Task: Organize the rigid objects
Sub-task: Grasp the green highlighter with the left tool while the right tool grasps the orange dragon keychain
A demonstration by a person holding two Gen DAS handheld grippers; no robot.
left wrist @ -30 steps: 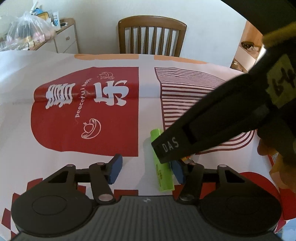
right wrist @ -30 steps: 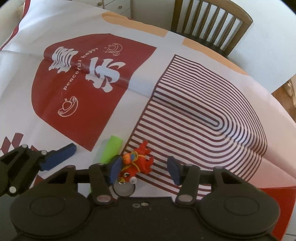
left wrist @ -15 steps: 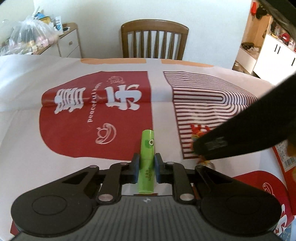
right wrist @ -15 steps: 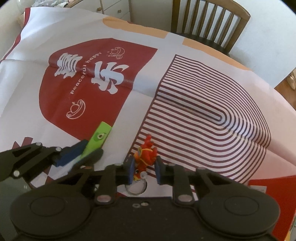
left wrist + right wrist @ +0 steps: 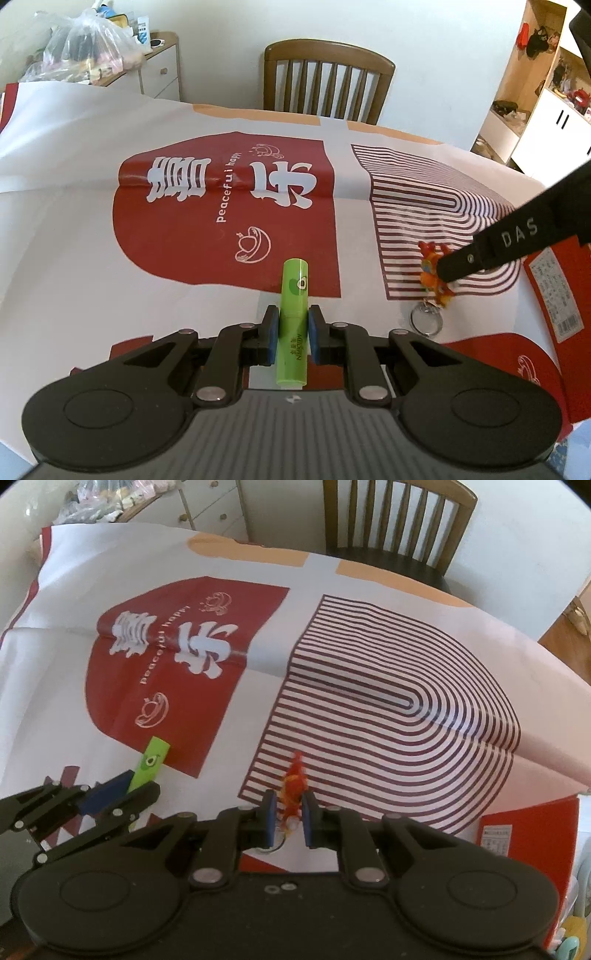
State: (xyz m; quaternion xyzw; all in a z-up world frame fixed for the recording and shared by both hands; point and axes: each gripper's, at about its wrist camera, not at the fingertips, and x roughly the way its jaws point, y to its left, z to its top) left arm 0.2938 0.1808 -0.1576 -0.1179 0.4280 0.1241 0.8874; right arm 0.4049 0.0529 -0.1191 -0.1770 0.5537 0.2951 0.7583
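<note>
Since a second ago, both grippers are closing from wide open onto their finds and lifting them off the printed tablecloth (image 5: 74,229), which is covering the table in front of a wooden chair (image 5: 327,79). The left gripper (image 5: 292,334) is clamping the green tube (image 5: 293,314), hovering just below the cloth's red panel; the right gripper (image 5: 289,814) is pinching the red-orange keychain figure (image 5: 293,788) at the near edge of the cloth's striped arch, its ring dangling. The pick-up step appears complete; next, each item likely needs carrying to a tidy spot, with grips kept firm
</note>
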